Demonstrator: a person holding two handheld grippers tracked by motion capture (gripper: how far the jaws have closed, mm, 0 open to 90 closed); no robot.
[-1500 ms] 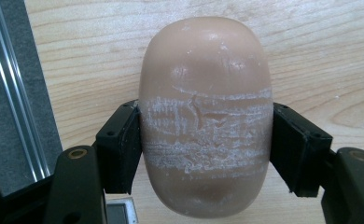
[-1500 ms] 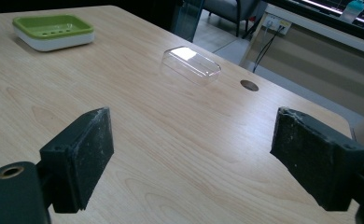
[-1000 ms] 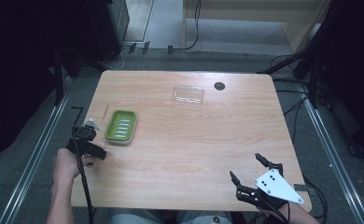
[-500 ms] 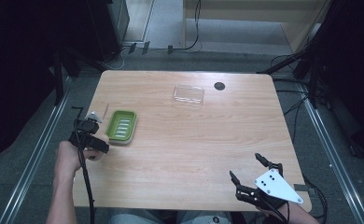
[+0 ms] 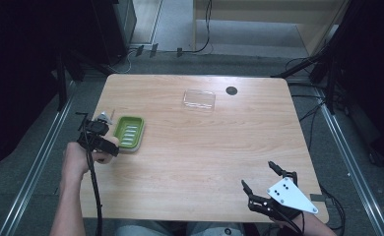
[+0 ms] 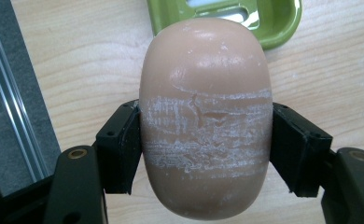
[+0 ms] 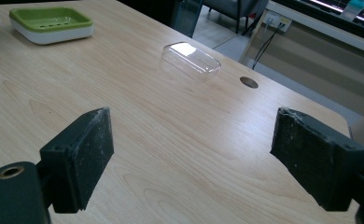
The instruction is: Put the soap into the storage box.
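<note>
A tan oval soap bar [image 6: 206,116], scuffed white across its middle, is clamped between the black jaws of my left gripper [image 6: 206,144]. In the high view this gripper [image 5: 106,141] holds the soap [image 5: 113,143] at the table's left edge, right beside the near-left corner of the green soap dish [image 5: 129,132]. The dish [image 6: 273,28] shows just beyond the soap. My right gripper [image 5: 257,175] rests at the near right of the table, open. Its pads [image 7: 82,154] stand wide apart over bare wood.
A clear plastic lid [image 5: 199,99] lies at the far middle of the wooden table [image 5: 205,152], with a dark cable hole [image 5: 231,90] to its right. From the right gripper view the lid [image 7: 192,58] and dish [image 7: 49,21] are far ahead. Metal floor rails flank the table.
My left gripper has carried the soap forward and slightly right, closer to the green dish. The right gripper has stayed where it was.
</note>
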